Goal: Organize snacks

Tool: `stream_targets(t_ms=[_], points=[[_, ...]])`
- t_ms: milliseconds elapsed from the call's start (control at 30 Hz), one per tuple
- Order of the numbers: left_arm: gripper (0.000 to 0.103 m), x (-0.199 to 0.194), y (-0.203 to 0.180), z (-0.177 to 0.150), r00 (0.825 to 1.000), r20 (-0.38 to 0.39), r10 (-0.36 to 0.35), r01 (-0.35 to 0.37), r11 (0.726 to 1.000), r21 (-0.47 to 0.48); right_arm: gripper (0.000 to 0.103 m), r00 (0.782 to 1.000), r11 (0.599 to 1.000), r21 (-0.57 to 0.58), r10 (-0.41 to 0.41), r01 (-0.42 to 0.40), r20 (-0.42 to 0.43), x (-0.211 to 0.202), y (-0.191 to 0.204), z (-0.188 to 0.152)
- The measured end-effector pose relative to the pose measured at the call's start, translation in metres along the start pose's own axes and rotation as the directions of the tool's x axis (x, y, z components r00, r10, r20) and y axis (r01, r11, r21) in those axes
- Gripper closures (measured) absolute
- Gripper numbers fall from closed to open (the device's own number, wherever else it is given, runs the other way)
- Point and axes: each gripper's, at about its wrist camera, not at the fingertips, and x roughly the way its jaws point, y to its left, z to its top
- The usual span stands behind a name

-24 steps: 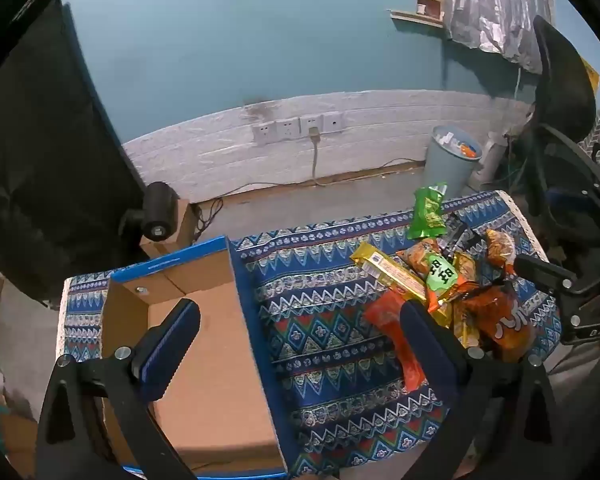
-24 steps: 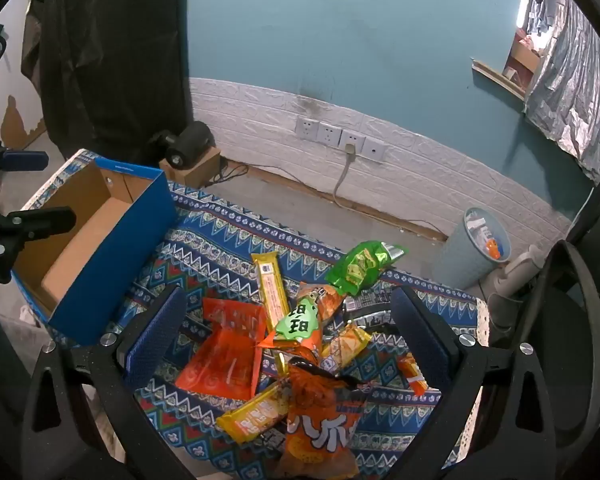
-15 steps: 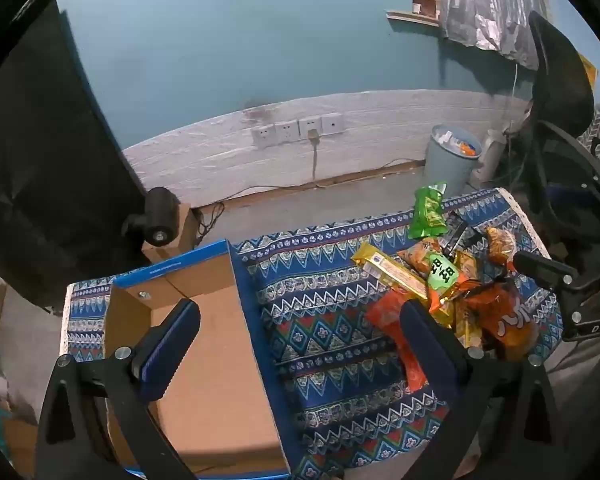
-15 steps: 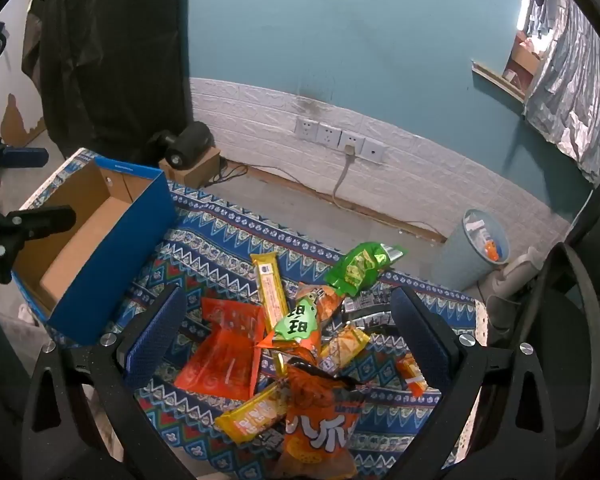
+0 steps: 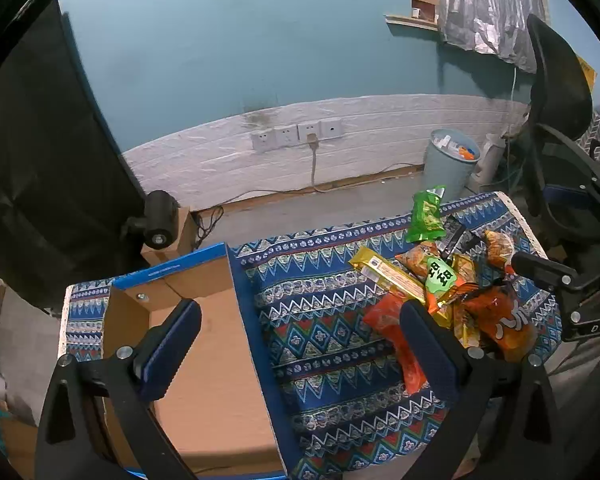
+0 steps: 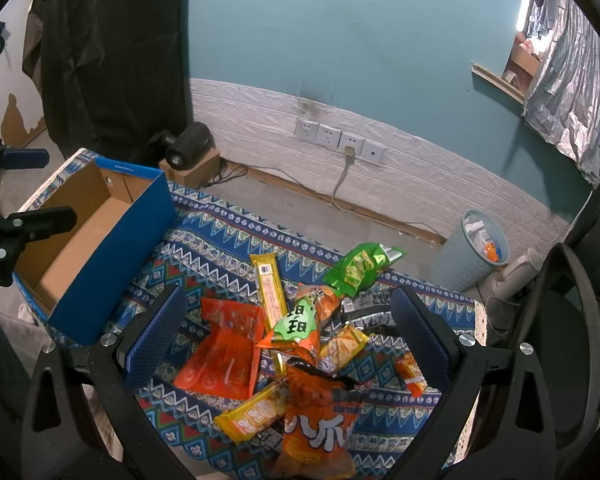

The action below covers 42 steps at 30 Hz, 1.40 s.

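Observation:
A pile of snack packets lies on the patterned cloth: a flat red packet point(image 6: 224, 354), a long yellow bar point(image 6: 271, 290), a green-labelled packet point(image 6: 298, 324), a green bag point(image 6: 358, 268) and a big orange bag point(image 6: 318, 436). An open blue cardboard box point(image 6: 112, 236) stands to their left, empty inside. My right gripper point(image 6: 286, 326) is open above the pile and holds nothing. My left gripper point(image 5: 300, 340) is open and empty, over the box's right wall point(image 5: 256, 344). The pile also shows in the left wrist view point(image 5: 440, 280).
The table with the patterned cloth point(image 5: 320, 320) ends near the pile on the right. A grey waste bin point(image 6: 466, 250) and a black office chair point(image 5: 556, 128) stand beyond it. A small black device on a carton point(image 5: 160, 224) sits behind the box.
Both views have shifted only slightly. Nothing on the table has moved and both grippers stay open.

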Motion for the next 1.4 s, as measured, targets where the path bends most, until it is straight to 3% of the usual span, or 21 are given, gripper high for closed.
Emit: stream_targets(t_ms=[1400], points=[[0.002, -0.0008, -0.0063, -0.0008, 1.0, -0.006, -0.015, 0.015, 1.0, 0.009, 0.003, 1.0, 1.0, -0.001, 0.002, -0.002, -0.001, -0.0002, -0.001, -0.0012]])
